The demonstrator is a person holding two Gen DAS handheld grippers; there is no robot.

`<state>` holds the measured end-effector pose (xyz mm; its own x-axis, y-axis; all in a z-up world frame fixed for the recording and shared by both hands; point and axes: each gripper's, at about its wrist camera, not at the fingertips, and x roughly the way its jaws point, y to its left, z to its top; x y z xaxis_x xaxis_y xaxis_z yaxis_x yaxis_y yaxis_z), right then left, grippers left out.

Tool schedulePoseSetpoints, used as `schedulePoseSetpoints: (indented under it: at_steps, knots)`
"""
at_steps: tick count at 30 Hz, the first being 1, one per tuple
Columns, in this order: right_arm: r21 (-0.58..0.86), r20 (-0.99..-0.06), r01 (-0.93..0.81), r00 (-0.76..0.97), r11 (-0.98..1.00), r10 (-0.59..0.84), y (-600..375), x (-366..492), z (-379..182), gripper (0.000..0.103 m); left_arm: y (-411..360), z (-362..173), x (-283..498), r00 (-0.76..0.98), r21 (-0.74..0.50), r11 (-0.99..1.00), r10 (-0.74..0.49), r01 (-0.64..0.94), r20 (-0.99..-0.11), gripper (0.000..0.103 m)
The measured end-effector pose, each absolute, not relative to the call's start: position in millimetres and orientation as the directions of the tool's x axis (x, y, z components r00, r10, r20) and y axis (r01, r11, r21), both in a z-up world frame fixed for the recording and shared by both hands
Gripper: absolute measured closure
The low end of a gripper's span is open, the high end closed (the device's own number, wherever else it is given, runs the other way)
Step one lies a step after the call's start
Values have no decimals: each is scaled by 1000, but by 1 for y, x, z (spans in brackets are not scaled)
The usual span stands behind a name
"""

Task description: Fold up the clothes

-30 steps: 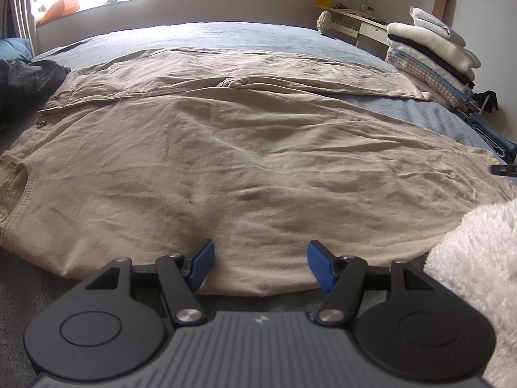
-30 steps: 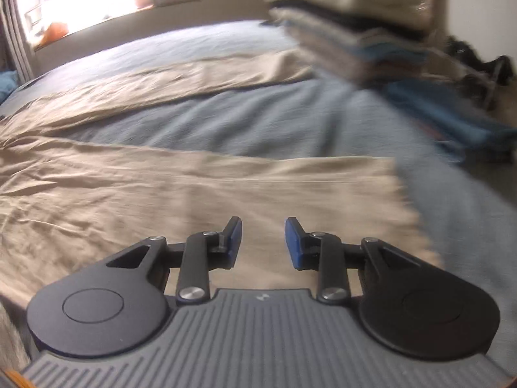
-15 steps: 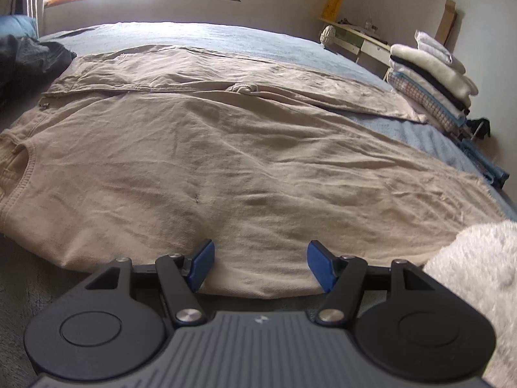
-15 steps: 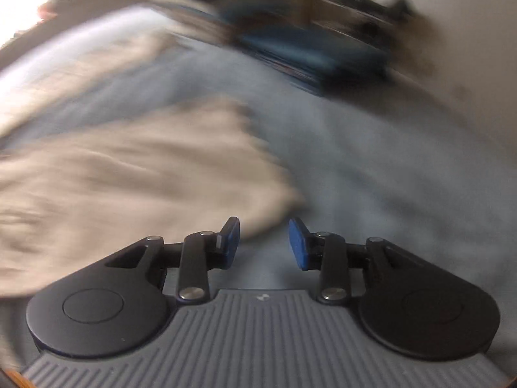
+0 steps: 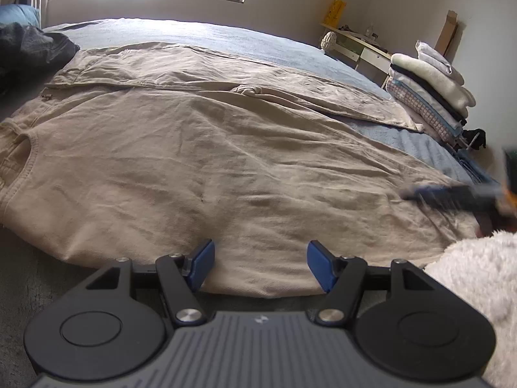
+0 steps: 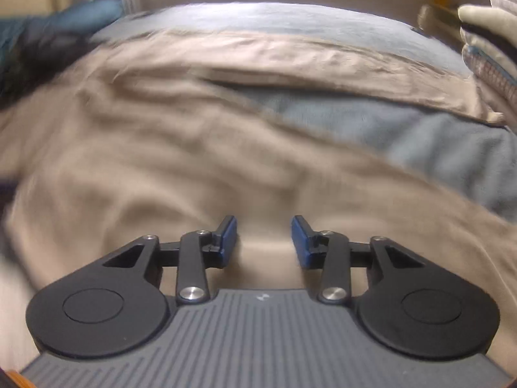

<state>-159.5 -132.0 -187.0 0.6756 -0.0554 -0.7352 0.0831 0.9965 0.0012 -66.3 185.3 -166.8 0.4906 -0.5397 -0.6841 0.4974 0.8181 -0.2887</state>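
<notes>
Item: wrinkled beige cotton trousers (image 5: 200,161) flat along bed's near edge | left gripper (image 5: 260,265) agape, empty, over near hem | right gripper (image 6: 263,237) opening, empty | risk: pinching the blue bedsheet (image 5: 226,37) underneath.

Beige trousers (image 5: 206,148) lie across a blue-grey bedspread (image 5: 258,45). At 3 o'clock a stack of folded clothes (image 5: 429,97) shows cream, white and black layers over a pink-and-white checked piece. White fleece (image 5: 478,291) fills 4 o'clock. A dark grey garment (image 5: 29,51) lies at 10 o'clock, a yellow box (image 5: 336,8) at 1 o'clock. Both the left gripper (image 5: 260,266) and right gripper (image 6: 263,242) are black with blue fingertip pads (image 5: 202,263).
</notes>
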Motion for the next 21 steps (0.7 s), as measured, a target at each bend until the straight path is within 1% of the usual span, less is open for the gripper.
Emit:
schedulePoseSetpoints:
  at_steps: [3,6,7,9,10,14,17,19,21]
  knots:
    - [-1,-759,76,649,997,-50,-127,-218,-187,63,186,-168,-65,490,-296,814,-547,499,-679,38]
    - [49,-796,105,605,993,-25,-126,-259,-185,62,187,-169,-65,490,-295,812,-549,503,-677,38]
    - [34,-815,90,579,995,-24,-125,-263,-184,61,187,-168,-65,489,-296,812,-550,504,-677,38]
    - [-2,-846,53,533,999,-30,-121,-262,-179,61,188,-167,-65,488,-301,811,-552,501,-676,38]
    - [-1,-842,53,538,999,-30,-122,-256,-174,61,188,-166,-65,488,-305,812,-553,498,-675,38]
    - [28,-759,97,650,995,-42,-132,-224,-153,61,190,-164,-65,495,-307,818,-547,486,-675,38]
    - [11,-736,128,673,992,-78,-138,-204,-154,61,190,-163,-66,498,-302,821,-542,484,-677,38]
    - [2,-747,162,656,987,-106,-145,-205,-163,61,190,-163,-67,498,-300,822,-541,484,-678,38]
    - [-13,-785,184,606,983,-124,-151,-219,-180,61,190,-163,-67,497,-297,821,-540,487,-679,38]
